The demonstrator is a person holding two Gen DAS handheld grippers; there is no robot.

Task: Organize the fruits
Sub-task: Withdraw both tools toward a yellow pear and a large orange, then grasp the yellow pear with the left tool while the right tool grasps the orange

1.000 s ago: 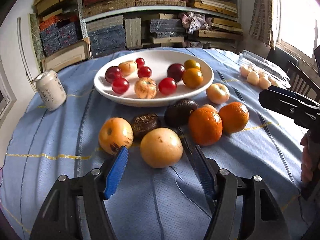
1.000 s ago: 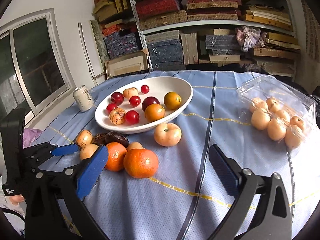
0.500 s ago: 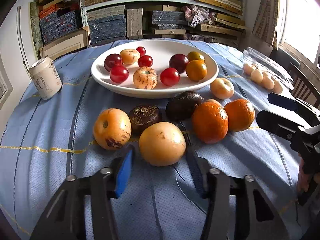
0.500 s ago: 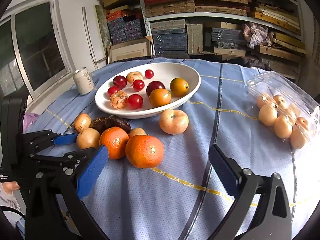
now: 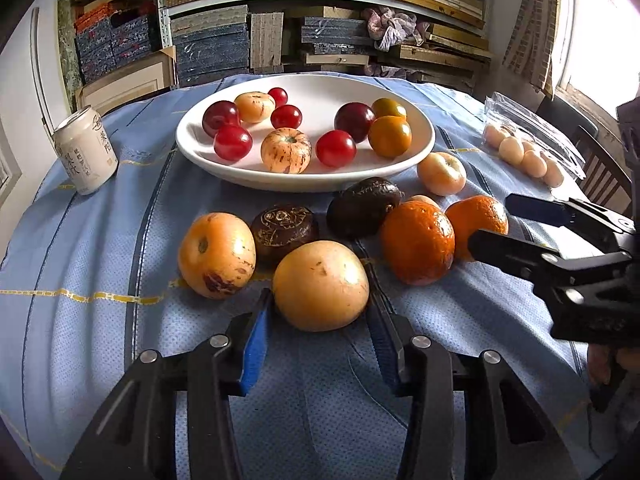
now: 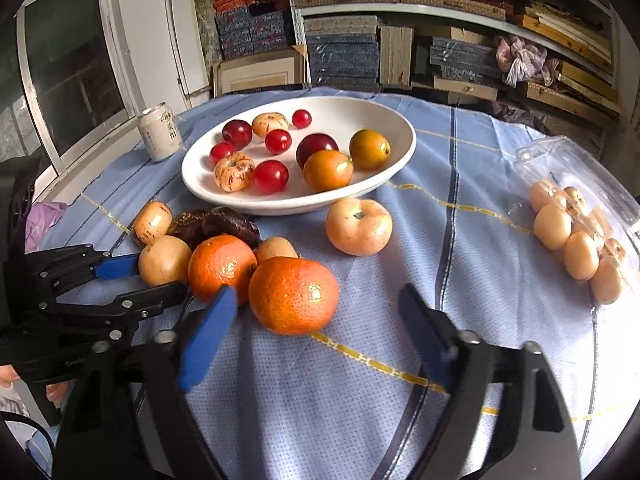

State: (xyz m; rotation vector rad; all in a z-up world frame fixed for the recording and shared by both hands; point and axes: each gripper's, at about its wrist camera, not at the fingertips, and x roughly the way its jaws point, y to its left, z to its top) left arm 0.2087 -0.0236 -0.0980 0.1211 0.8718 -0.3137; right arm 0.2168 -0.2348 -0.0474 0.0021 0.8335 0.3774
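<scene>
A white bowl (image 5: 416, 148) holds several red, yellow and orange fruits. In front of it on the blue cloth lie loose fruits: a pale yellow fruit (image 5: 320, 286), a spotted orange-yellow one (image 5: 216, 254), two dark ones, two oranges (image 5: 418, 242) and a peach-coloured one (image 5: 441, 173). My left gripper (image 5: 320, 310) is open, its fingers on either side of the pale yellow fruit, close to it. My right gripper (image 6: 316, 314) is open just in front of the nearest orange (image 6: 293, 295). The left gripper also shows in the right wrist view (image 6: 136, 278).
A white drink can (image 5: 86, 150) stands at the left of the bowl. A clear plastic box (image 6: 576, 216) of small pale fruits lies at the right. Shelves of stacked boxes stand behind the table, a window at the left.
Both grippers have moved forward toward the loose fruits. The left fingers now flank the pale yellow fruit and have narrowed. The right gripper has come up to the nearest orange.
</scene>
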